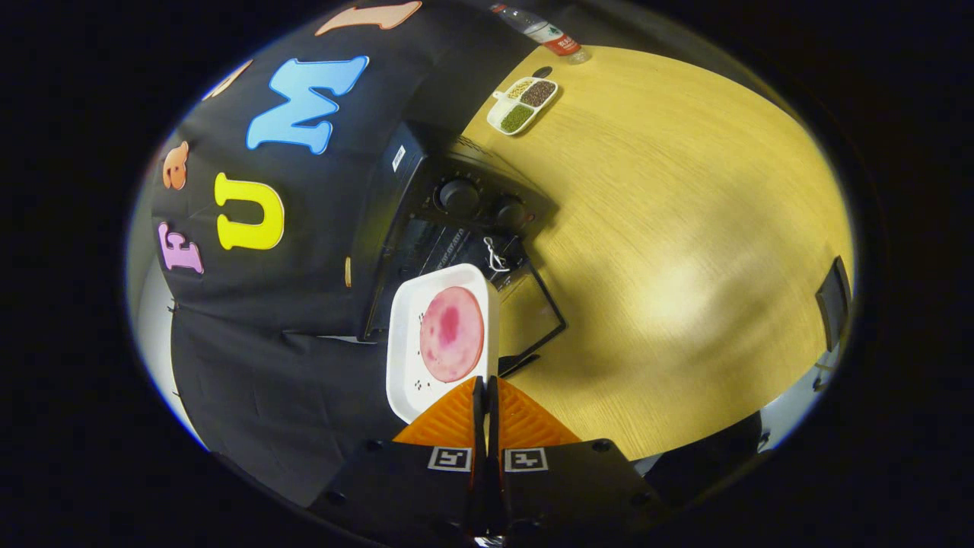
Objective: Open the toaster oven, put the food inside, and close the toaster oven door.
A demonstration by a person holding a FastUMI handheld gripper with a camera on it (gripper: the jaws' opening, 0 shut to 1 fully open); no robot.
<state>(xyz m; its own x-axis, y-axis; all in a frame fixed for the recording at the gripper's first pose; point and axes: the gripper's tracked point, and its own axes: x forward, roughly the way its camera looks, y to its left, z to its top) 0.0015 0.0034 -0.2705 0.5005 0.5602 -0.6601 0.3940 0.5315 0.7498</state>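
My gripper (485, 390) is shut on the near rim of a white square plate (407, 346), which is held tilted on its side in the air. A round pink slice of food (452, 333) lies on the plate. Just beyond the plate stands the black toaster oven (426, 198) with two round knobs (459, 196). Its glass door (536, 304) hangs open toward the wooden table, and the dark cavity shows behind the plate's far edge.
The wooden table (670, 251) spreads to the right of the oven. A white divided dish of beans and grains (523, 104) and a plastic bottle (542, 30) sit at the far end. A dark object (835, 301) stands at the table's right edge.
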